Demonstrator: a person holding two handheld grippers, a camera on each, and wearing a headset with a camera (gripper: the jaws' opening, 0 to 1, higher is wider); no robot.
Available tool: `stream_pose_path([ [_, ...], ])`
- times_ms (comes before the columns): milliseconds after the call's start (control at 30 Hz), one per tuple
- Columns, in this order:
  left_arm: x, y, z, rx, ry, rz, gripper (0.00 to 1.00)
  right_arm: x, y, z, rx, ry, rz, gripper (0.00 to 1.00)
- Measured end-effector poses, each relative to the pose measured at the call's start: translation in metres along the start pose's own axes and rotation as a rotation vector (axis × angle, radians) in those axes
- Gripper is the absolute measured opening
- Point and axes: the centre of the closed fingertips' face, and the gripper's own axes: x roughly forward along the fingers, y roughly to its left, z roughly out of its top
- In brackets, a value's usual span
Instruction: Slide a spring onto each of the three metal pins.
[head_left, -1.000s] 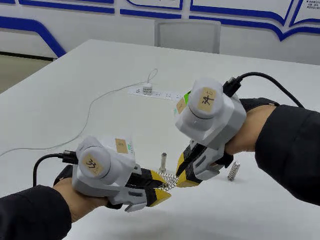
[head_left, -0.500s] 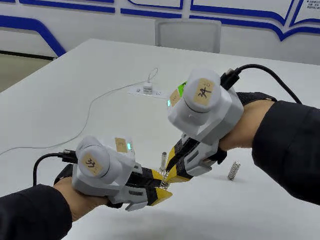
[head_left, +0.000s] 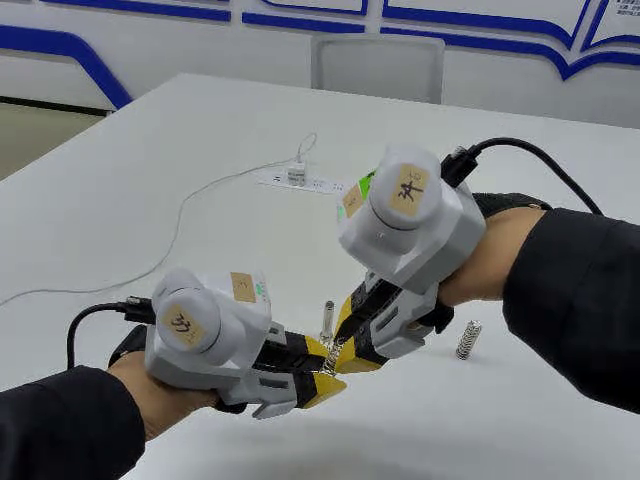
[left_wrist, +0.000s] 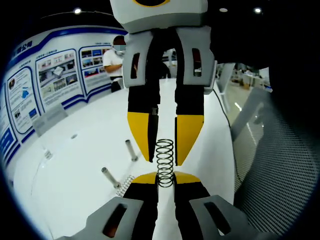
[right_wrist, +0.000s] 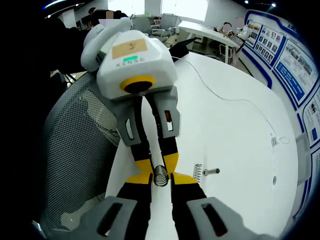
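A small coil spring (left_wrist: 165, 161) stands between my two grippers, just above the white table (head_left: 200, 230). My left gripper (left_wrist: 165, 180) is shut on its near end. My right gripper (right_wrist: 160, 179) comes in from the other side, its yellow fingertips (left_wrist: 189, 134) closed against the spring's (right_wrist: 160, 176) far end. In the head view the left gripper (head_left: 322, 378) and right gripper (head_left: 346, 352) meet tip to tip, hiding most of the spring. One upright metal pin (head_left: 327, 321) stands just behind the tips. Two pins (left_wrist: 131, 149) (left_wrist: 110, 177) stand to the left.
Another loose spring (head_left: 467, 340) lies on the table right of the right gripper, and one spring (right_wrist: 197, 170) lies beside a pin (right_wrist: 212, 171). A white power strip (head_left: 300, 181) with a cable sits farther back. A chair (head_left: 378, 66) stands at the far edge.
My right gripper has moved down and left onto the left gripper's tips. The stretch of spring seen between them a second ago is now covered. The left gripper has barely moved.
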Motion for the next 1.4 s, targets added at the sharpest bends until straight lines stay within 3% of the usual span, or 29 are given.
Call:
stream_pose_path([
  [433,-0.001,0.0,0.003,-0.008,-0.014,0.005,0.11,0.0,0.0,0.0,0.012,-0.006,0.004,0.12],
  [567,-0.001,0.001,-0.001,-0.019,0.002,0.009,0.17,-0.002,-0.002,-0.001,0.018,-0.004,0.001,0.12],
  [867,-0.01,0.011,-0.007,-0.065,0.003,0.034,0.26,-0.009,-0.011,-0.017,0.041,0.027,-0.019,0.12],
  [1200,-0.024,0.02,-0.023,-0.119,0.016,0.072,0.35,-0.021,-0.025,-0.039,0.074,0.065,-0.046,0.12],
  [1400,-0.028,0.022,-0.025,-0.155,-0.001,0.093,0.39,-0.031,-0.038,-0.051,0.101,0.085,-0.075,0.12],
])
